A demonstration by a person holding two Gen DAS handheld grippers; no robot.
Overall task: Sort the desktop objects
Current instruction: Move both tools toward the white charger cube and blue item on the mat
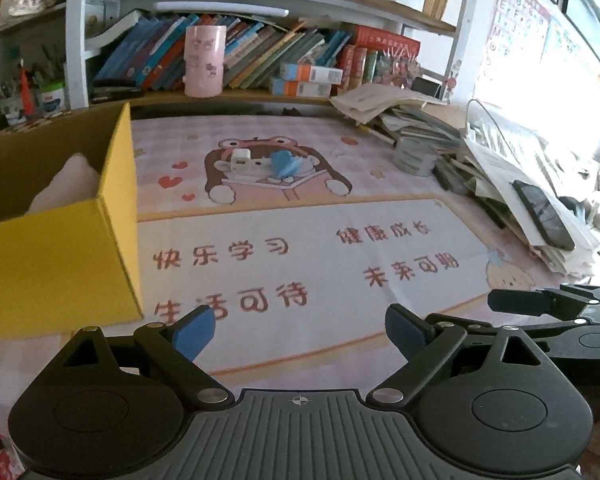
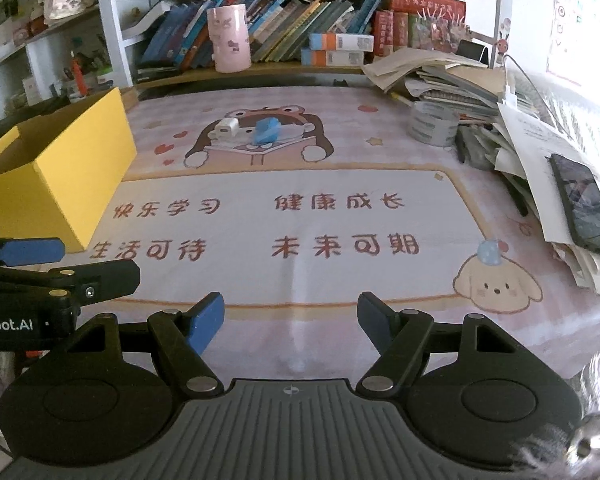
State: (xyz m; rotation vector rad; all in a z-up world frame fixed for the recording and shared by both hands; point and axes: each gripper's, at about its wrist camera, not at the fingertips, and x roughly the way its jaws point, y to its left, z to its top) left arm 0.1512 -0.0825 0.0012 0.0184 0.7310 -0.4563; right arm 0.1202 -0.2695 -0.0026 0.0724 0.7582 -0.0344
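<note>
Both grippers, left (image 1: 300,334) and right (image 2: 290,320), gaped empty; only the left view showed pink stuff (image 1: 66,184) inside the box (image 1: 60,264).

A small white charger block (image 1: 241,159) lies on the desk mat's cartoon figure, centre of the frame, upper half. Just beside it on the right sits a blue clip-like object (image 1: 285,164), tilted. An open yellow box (image 1: 60,256) stands at the left edge, a pale pink item (image 1: 70,184) inside.
</note>
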